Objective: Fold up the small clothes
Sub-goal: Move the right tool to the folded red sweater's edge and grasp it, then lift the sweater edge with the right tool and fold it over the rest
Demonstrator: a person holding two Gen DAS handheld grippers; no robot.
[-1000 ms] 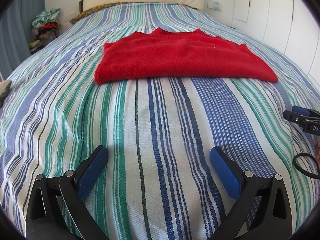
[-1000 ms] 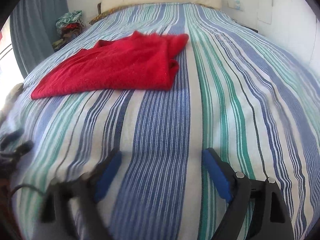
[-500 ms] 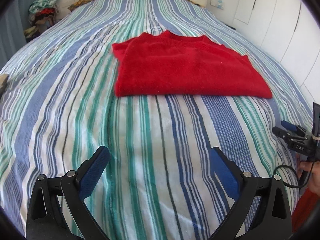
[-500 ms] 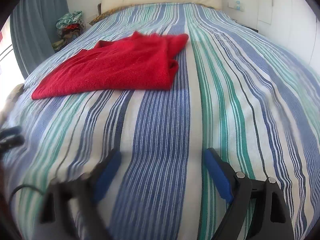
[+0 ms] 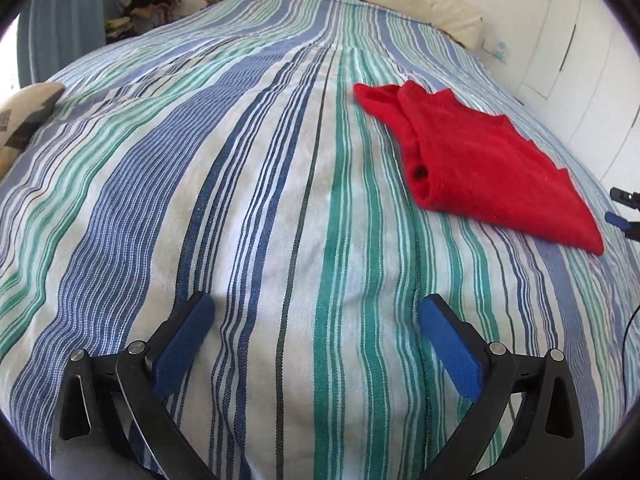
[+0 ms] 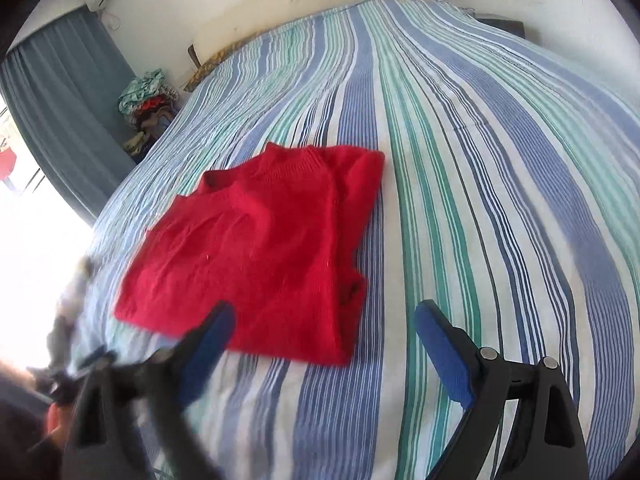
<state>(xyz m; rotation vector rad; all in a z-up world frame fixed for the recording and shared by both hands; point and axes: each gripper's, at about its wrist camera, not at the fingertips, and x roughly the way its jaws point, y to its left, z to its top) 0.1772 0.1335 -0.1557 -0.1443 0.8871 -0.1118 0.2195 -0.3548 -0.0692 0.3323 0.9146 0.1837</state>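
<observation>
**Both jaws wide, sweater folded once**

Jaws gape on both sides, nothing in them; my right gripper (image 6: 324, 328) has just been opening wider, empty. I've got the red sweater (image 6: 260, 252) lying folded flat on the striped bedspread (image 6: 480, 160), its near right corner now right beneath that gripper, where a second ago it lay far up the bed. My left gripper (image 5: 316, 320) has swung away; the sweater (image 5: 480, 164) sits off to its right. Looks like I'm lining up another fold.
</observation>
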